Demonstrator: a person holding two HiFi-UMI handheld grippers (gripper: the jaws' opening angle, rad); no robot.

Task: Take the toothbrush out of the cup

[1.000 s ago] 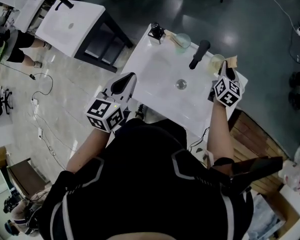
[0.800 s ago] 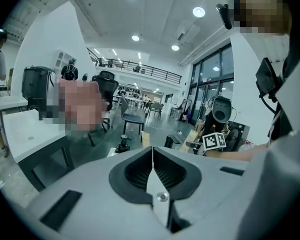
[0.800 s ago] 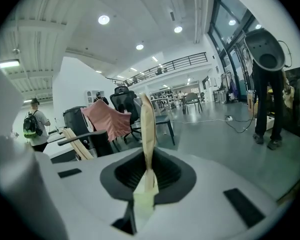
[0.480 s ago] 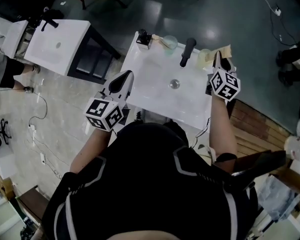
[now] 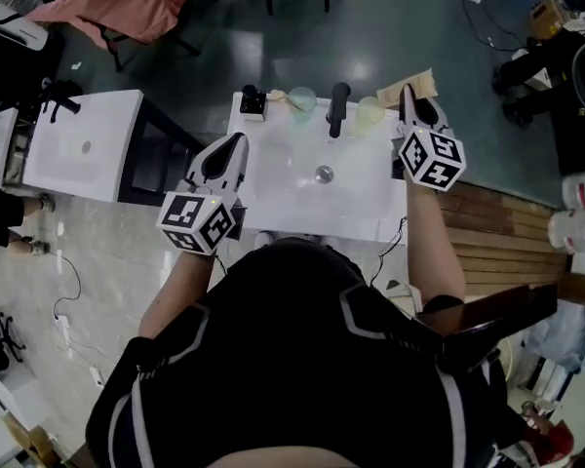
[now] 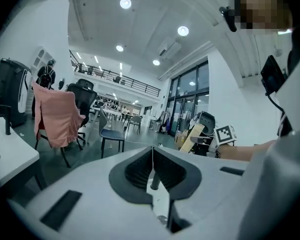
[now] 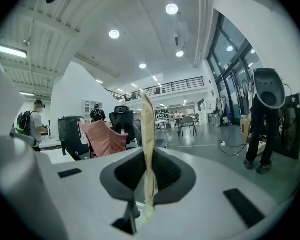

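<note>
Right claw (image 5: 409, 103) with toothbrush (image 7: 146, 124), beside cup (image 5: 370, 112)

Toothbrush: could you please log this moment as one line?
right gripper: jaws shut on toothbrush, out of cup | left gripper: jaws shut, empty

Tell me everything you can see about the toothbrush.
The toothbrush looks like a pale tan, flat, slim strip, possibly wood. The right gripper is shut on its lower part, so it stands nearly upright between the jaws with its top end free in the air. Only the gripper touches it. Bristles cannot be made out.
</note>
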